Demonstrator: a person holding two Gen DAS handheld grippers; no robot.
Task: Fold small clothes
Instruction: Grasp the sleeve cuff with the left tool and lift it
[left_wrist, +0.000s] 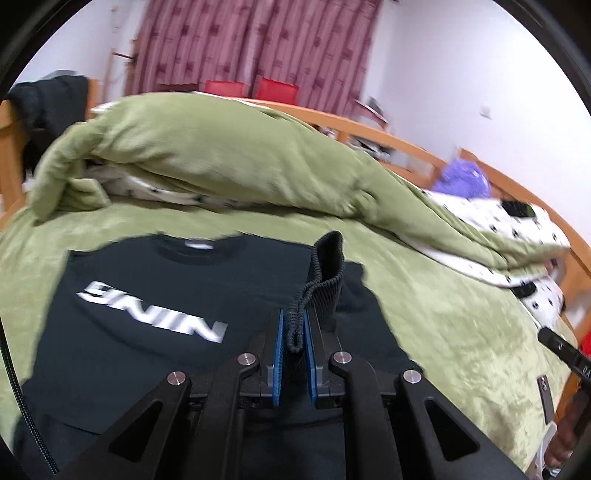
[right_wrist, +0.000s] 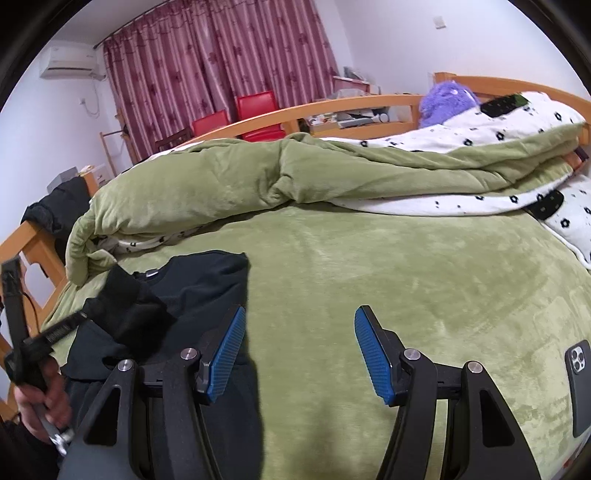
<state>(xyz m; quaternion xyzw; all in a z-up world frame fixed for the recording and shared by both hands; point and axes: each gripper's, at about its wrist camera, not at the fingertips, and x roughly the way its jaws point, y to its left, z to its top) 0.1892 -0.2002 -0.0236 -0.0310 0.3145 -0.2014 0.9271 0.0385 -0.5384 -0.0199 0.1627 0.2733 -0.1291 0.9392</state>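
Black sweatshirt (left_wrist: 155, 295), white lettering up, lies flat on the green bed cover (left_wrist: 424, 314). The left gripper (left_wrist: 295, 332) has its jaws clenched on the ribbed cuff (left_wrist: 325, 269), lifted over the chest, though motion blurs it. Further right, the right gripper (right_wrist: 299, 350) hangs released above bare cover, a phone (right_wrist: 580, 387) beside it.

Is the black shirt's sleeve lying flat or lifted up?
Lifted up. The left tongs are shut on the ribbed cuff of the black shirt, and the cuff stands above the shirt's body.
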